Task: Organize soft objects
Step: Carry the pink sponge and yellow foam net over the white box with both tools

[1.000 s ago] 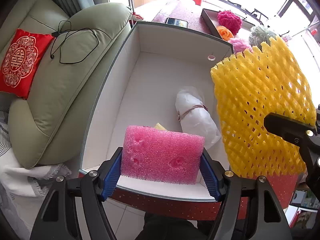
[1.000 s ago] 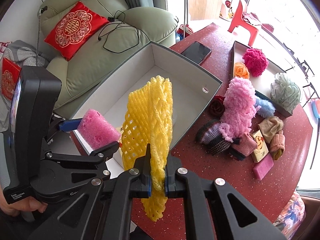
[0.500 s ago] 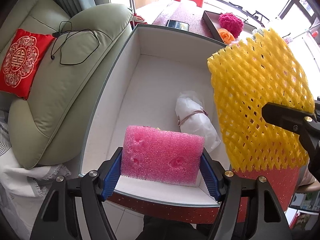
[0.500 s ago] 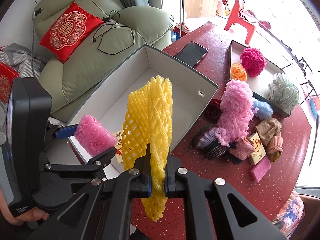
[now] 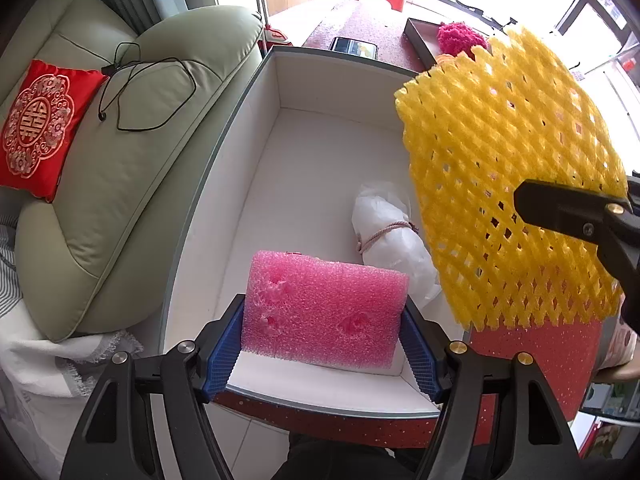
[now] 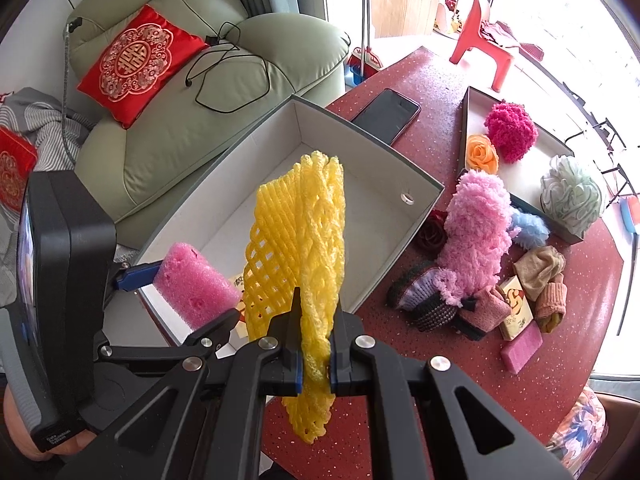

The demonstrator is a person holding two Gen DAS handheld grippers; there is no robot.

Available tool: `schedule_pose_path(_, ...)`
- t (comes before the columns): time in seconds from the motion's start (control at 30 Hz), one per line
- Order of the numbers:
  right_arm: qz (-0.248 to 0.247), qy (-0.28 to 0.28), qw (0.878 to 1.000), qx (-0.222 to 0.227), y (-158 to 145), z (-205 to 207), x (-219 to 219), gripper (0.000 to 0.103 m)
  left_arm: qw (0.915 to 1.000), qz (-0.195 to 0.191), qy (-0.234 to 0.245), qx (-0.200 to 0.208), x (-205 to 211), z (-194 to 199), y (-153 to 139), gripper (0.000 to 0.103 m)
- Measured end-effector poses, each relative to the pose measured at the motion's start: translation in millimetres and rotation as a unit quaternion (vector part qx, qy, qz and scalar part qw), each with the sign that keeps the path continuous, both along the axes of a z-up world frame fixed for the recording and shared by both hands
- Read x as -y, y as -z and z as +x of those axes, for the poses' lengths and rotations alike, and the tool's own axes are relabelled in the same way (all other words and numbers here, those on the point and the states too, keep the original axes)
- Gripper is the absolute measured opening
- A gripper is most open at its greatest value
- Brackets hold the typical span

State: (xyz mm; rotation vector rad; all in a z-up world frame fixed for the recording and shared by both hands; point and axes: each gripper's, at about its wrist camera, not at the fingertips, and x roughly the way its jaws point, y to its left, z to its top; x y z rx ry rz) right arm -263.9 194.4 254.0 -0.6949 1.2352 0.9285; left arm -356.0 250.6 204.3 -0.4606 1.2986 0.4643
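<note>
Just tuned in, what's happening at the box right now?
A person is sorting soft things into the open white box. The left tongs grip a pink foam block over the box's near end. The right tongs are shut on a yellow foam net, held above the box. A tied white bundle already lies inside; more soft items wait on the red table.

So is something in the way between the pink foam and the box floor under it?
Nothing visible. The pink foam, held by the left gripper, hangs over bare floor of the box; the white bundle lies beside it.
</note>
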Motion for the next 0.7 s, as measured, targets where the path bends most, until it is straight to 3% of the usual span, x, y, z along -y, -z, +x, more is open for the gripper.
schedule_pose_path(0.7, -0.002, 0.003, 1.0, 0.003, 2.5, 4.9, -10.5, 0.008, 0.9998, -0.01, 0.009, -0.011, -3.1, 4.3, 4.4, 0.073)
